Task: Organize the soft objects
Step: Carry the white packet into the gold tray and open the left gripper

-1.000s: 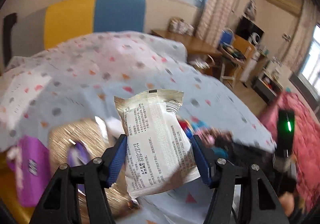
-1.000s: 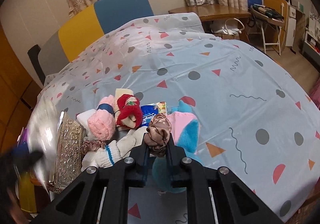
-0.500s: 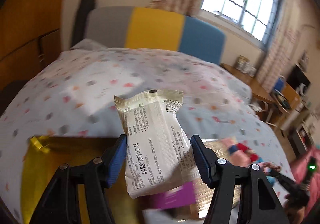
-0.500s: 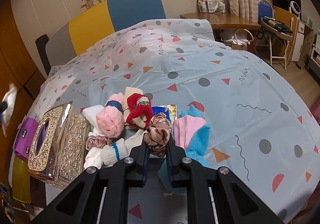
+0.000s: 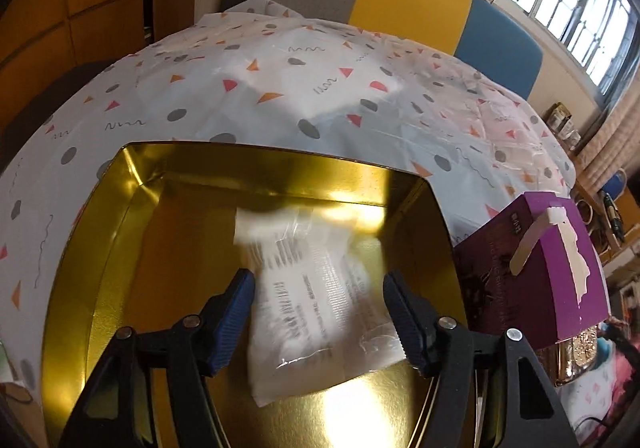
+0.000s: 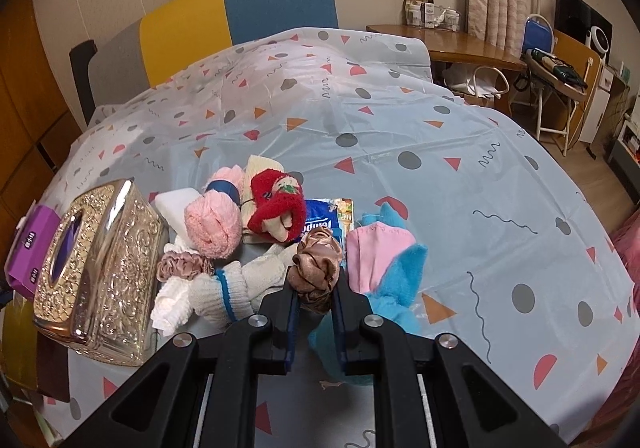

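In the left wrist view my left gripper [image 5: 317, 282] hangs over an open gold tin [image 5: 248, 157]. Its jaws are opening. A white printed snack packet [image 5: 316, 300] lies blurred between the blue pads, loose from them, low in the tin. In the right wrist view my right gripper [image 6: 316, 288] is shut on a brown satin scrunchie [image 6: 318, 262], held just above a pile of soft things: a pink rolled sock [image 6: 214, 222], a red sock [image 6: 276, 204], a white sock with a blue stripe [image 6: 224, 288], a pink scrunchie [image 6: 182, 264] and a pink-and-blue cloth [image 6: 384, 260].
A purple box [image 5: 560, 268] stands right of the tin, with an embossed metal tissue box [image 6: 100, 268] beside the pile. A blue tissue pack [image 6: 320, 216] lies under the socks. All of it rests on a patterned sheet [image 6: 440, 136] over a bed; desk and chairs stand beyond.
The left gripper swung left from the pile to above the gold tin and dropped lower. Its jaws widened and the packet slid down out of their hold. The right gripper stayed with the scrunchie.
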`<state>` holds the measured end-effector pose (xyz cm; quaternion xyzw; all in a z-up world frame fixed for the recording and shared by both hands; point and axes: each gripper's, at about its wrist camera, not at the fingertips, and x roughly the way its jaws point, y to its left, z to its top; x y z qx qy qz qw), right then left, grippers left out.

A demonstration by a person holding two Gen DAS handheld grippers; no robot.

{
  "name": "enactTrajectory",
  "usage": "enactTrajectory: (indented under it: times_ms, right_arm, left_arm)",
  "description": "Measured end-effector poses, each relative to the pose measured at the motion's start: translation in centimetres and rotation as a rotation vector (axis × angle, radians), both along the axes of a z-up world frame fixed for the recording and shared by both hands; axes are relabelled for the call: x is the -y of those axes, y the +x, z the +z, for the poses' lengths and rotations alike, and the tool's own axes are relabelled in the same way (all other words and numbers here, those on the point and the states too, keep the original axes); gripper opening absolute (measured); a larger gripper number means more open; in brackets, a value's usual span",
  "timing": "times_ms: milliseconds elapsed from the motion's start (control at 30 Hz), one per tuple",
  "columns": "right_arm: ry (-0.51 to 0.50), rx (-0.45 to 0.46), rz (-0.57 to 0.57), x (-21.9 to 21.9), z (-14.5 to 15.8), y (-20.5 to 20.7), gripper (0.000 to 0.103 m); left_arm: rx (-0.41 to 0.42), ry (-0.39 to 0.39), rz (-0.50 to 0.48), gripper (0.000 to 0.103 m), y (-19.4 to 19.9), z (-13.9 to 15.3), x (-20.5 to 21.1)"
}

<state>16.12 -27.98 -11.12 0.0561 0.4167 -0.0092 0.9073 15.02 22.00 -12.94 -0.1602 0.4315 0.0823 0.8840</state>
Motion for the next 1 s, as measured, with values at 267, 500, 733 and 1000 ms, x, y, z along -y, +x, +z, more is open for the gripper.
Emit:
enactTrajectory:
  times_ms: [267, 500, 733, 1000]
  right_arm:
    - [-0.025, -0.023, -0.010, -0.2, -0.5, 0.2, 0.013]
    - [-0.024, 0.005, -0.003, -0.7, 0.2, 0.1, 0.013]
    - [0.006, 0.031, 0.033, -2.3, 1.7, 0.1, 0.013]
    - [0.039, 0.078, 0.094, -5.2, 4.8, 1.2, 0.013]
  left_arm:
    - [0.055, 0.010, 0.022, 0.081, -2.5, 2.4, 0.8]
    - [0.084, 0.027, 0.017, 0.090, -6.9, 3.6, 1.5]
    - [0.090, 0.010, -0.019, 0.090, -9.3, 3.7, 2.6]
    - [0.106, 0.039, -0.053, 0.090, -10.7, 4.2, 3.9]
